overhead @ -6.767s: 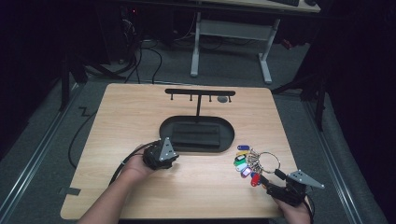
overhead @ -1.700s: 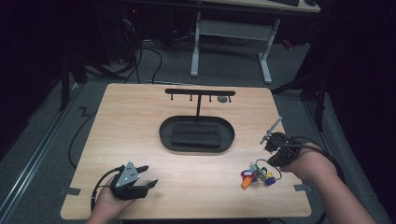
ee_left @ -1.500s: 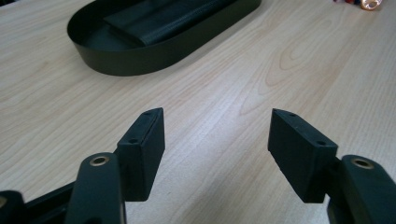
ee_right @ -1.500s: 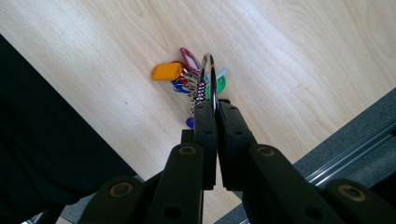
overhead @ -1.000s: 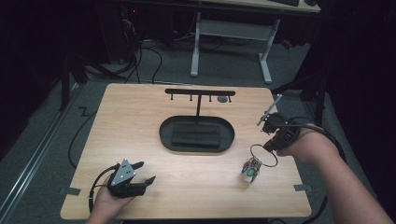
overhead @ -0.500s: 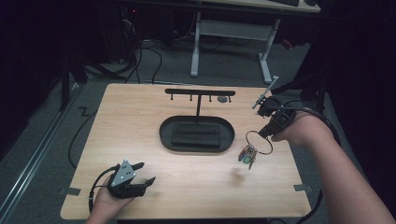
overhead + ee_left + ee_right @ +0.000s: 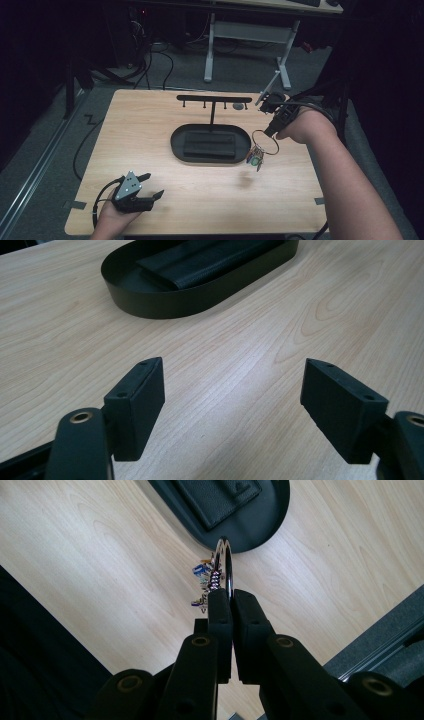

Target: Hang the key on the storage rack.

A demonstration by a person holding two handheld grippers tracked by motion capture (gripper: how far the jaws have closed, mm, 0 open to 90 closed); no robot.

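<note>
Right gripper (image 7: 272, 131): jaws clamped on key ring (image 7: 265, 142), keys (image 7: 255, 157) dangling above table (image 7: 150, 130), just beside black tray (image 7: 210, 145). Left gripper (image 7: 150, 186): jaws wide, empty, near table's front edge.

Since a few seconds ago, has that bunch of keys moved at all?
Yes. The keys left the table's near right, lifted by the right claw toward the black tray.

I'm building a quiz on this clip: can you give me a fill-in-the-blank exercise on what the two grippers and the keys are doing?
1. The right gripper is shut on the metal ____ of the key bunch.
2. The left gripper has its jaws ____.
3. The keys hang ____ the table.

Missing words: ring; open; above
</note>
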